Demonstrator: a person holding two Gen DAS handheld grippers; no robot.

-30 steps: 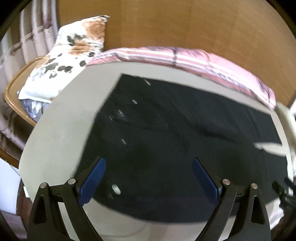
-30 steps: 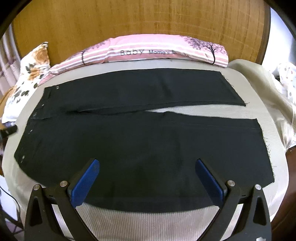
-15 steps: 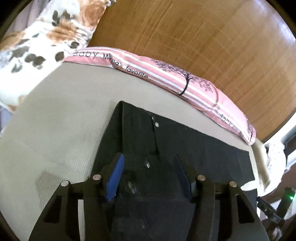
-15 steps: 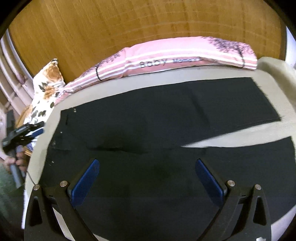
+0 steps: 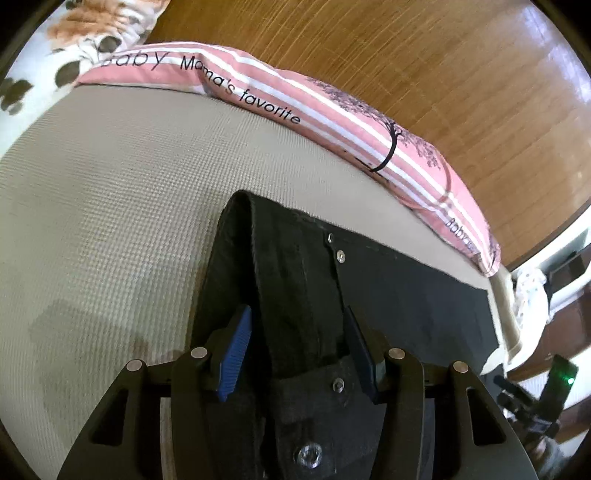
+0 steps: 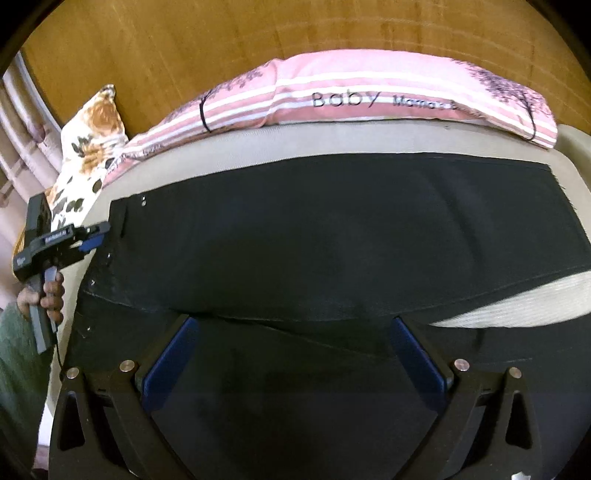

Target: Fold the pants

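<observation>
Black pants [image 6: 332, 236] lie flat on a beige bed [image 6: 236, 155], waistband to the left, legs to the right. In the left wrist view the waistband [image 5: 295, 280] with metal rivets runs between my left gripper's [image 5: 295, 332] blue pads, which are half closed around it; the fabric there is slightly raised. The left gripper also shows in the right wrist view [image 6: 90, 238] at the waistband's edge. My right gripper [image 6: 295, 339] is open, low over the crotch seam where the two legs part.
A pink striped pillow [image 6: 369, 96] lies along the wooden headboard [image 6: 258, 33]. A floral pillow [image 6: 88, 147] sits at the far left. The beige bed surface [image 5: 92, 221] lies left of the waistband. The bed's right edge [image 5: 509, 317] drops off past the leg ends.
My left gripper moved in to the waistband and narrowed its jaws around it. My right gripper moved forward and lower over the pants toward the crotch.
</observation>
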